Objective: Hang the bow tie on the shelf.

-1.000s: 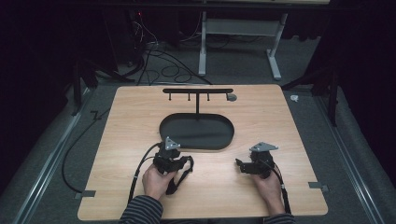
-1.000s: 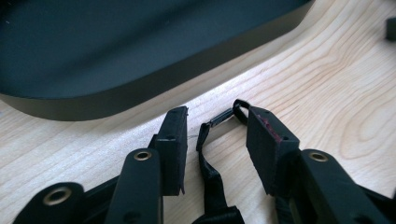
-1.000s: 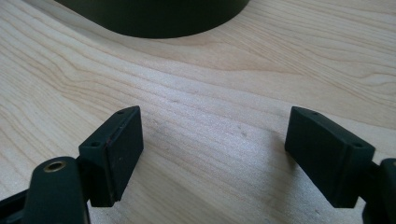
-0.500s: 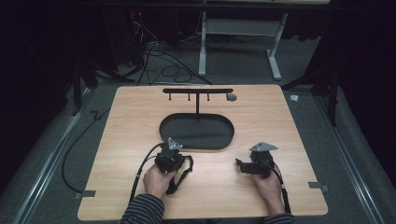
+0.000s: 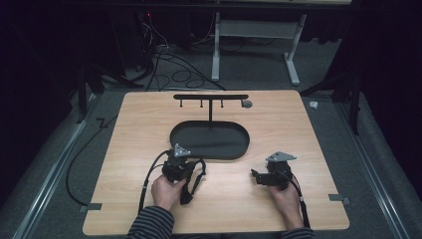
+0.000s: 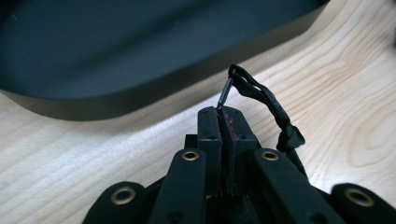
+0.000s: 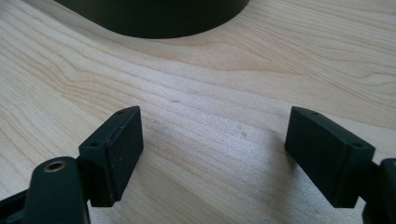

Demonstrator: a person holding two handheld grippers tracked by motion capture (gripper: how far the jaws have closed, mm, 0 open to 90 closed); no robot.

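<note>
Little has shifted since the earlier frames: both hands lie where they did near the front edge, and the one change is at the left gripper (image 6: 219, 122), whose jaws have just been closing and now stand pressed together on a thin black cord.

From largest to smallest: the pale wooden surface (image 5: 298, 129) fills the middle of the high view, with dark carpeted floor and loose cables around it. On its centre lies a shallow black oval tray (image 5: 209, 141), from whose far rim a thin post rises to a black horizontal bar with small pegs (image 5: 210, 96). Beside the right end of that bar lies a small grey round object (image 5: 246, 104), too small to identify.

In front of the tray's near left rim, the left hand (image 5: 166, 191), in a striped sleeve, holds the left gripper just beside the tray wall. The thin black cord with a short metal end piece (image 6: 261, 95) is pinched at that end between the jaw tips; the rest loops away to the side and down past the gripper.

Well apart, in front of the tray's right end, the right hand (image 5: 284, 199) holds the right gripper (image 7: 212, 154), its jaws spread wide over bare wood with nothing between them.
</note>
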